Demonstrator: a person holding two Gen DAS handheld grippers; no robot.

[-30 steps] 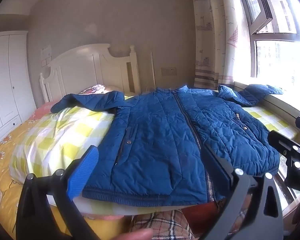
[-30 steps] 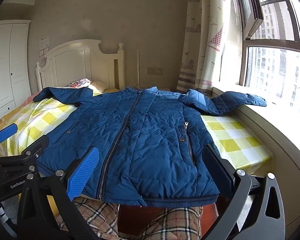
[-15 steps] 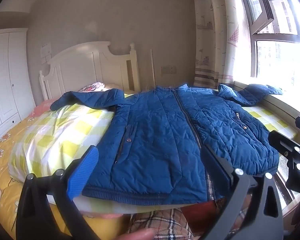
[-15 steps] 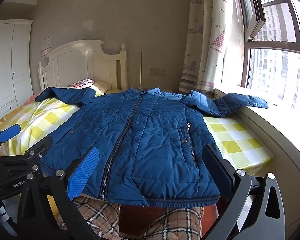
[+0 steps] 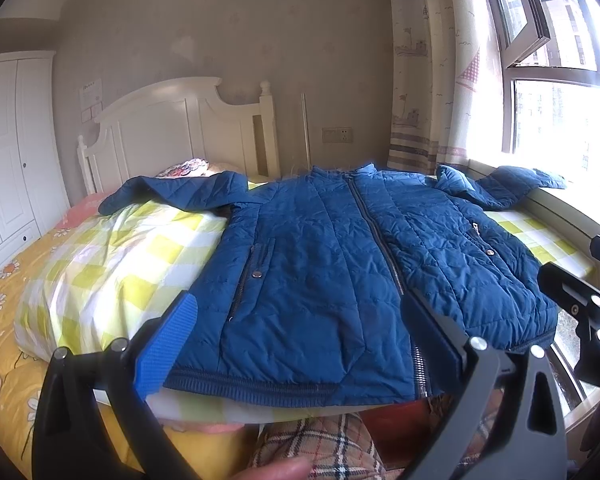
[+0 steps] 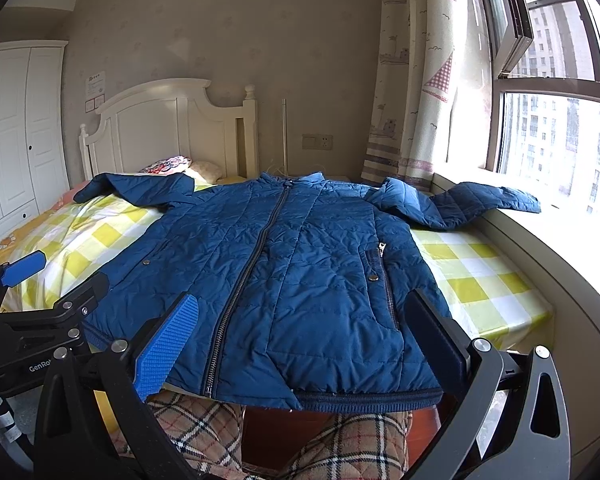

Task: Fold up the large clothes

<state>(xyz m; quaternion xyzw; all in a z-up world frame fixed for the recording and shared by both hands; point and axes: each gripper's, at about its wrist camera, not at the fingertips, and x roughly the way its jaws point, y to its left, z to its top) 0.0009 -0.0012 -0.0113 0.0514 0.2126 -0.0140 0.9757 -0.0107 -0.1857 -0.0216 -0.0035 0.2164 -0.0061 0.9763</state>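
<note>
left gripper (image 5: 296, 340) spread wide, nothing between the pads, hovering just off the foot of the bed over the jacket hem (image 5: 260, 386). right gripper (image 6: 300, 340) same deal, wide open and empty, lined up on the other half of the hem. jacket (image 6: 284, 280) flat on the bed (image 6: 480, 276), zipped, front up, collar toward the headboard (image 6: 160, 128), left sleeve (image 5: 172, 196) flung out over the checked sheet, right sleeve (image 6: 468, 204) draped onto the window ledge (image 6: 572, 264). no fold started yet, going by how flat it all lies. stuff that could go sideways, guessing: puffy quilted shell looks slick, so pinching only the top layer at the hem probably lifts the front and leaves the back lying there, giving a lopsided fold. hem hangs a bit past the mattress edge, so a tug toward the knees (image 6: 204, 432) could drag the whole thing off the bed. right sleeve sits up on the ledge, higher than the body, likely to catch or trail when folded in. grippers close to each other too, left one showing in the right view, so crossing over for the sleeves risks a bump. padding looks springy, so folds may pop back open unless pressed down.
</note>
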